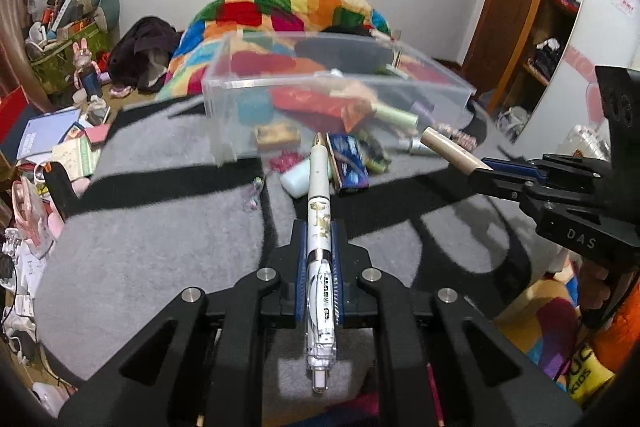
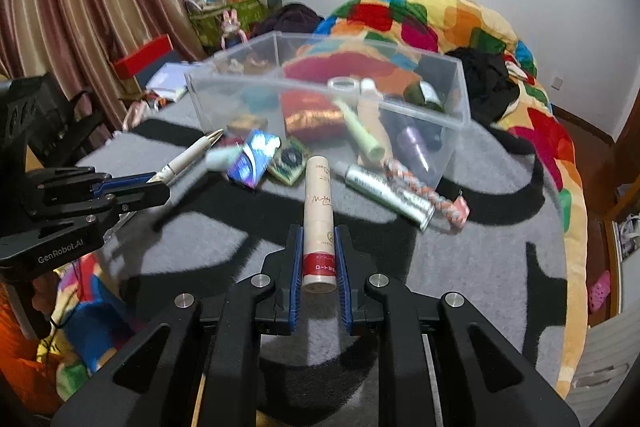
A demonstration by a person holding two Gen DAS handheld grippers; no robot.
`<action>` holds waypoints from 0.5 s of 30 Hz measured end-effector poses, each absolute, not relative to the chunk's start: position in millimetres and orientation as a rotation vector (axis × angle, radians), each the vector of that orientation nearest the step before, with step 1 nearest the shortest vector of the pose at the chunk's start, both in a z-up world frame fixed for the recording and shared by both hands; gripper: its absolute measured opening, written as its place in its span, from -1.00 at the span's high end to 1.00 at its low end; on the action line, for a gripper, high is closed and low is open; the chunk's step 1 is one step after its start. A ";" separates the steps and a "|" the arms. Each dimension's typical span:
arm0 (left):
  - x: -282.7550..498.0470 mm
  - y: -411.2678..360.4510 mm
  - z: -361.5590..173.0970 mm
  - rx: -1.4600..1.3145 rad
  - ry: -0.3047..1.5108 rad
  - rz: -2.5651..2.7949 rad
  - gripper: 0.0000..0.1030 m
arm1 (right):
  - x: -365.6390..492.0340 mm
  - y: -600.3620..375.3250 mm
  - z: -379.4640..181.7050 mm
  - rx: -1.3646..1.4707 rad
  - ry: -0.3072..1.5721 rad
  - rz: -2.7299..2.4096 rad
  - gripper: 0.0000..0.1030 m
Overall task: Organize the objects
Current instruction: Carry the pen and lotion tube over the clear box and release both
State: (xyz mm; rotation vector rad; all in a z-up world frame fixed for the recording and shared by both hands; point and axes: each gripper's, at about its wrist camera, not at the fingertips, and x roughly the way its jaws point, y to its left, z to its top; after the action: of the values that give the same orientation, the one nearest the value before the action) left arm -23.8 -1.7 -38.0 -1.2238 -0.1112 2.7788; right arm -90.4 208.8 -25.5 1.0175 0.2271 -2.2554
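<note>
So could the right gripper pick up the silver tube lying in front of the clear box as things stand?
Probably not yet: the right gripper is shut on a beige tube, so its jaws are occupied, though the silver tube lies uncovered just ahead.

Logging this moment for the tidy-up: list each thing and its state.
Left gripper: shut on pen.
Pen: held, tip forward.
Right gripper: shut on beige tube.
Beige tube: held.
Clear box: lidless, partly filled.
Silver tube: lying on blanket, beside box.

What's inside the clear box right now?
The clear box holds a red pouch, a green tube and a purple bottle; anything beneath the pouch is hidden.
</note>
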 end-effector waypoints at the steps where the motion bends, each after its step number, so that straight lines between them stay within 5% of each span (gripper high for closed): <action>1: -23.3 -2.1 -33.0 -1.205 -0.110 2.785 0.80 | -90.9 208.6 -21.4 1.005 0.221 -2.261 0.73; 15: -70.8 -15.7 3.5 -1.107 -0.252 2.795 0.80 | -131.2 198.6 21.2 0.924 0.126 -2.362 0.73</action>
State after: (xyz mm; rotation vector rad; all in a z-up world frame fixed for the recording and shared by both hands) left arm -70.8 -15.7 3.5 -1.1068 -0.2518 2.7947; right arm -131.2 198.6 21.2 0.9237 0.1264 -2.3622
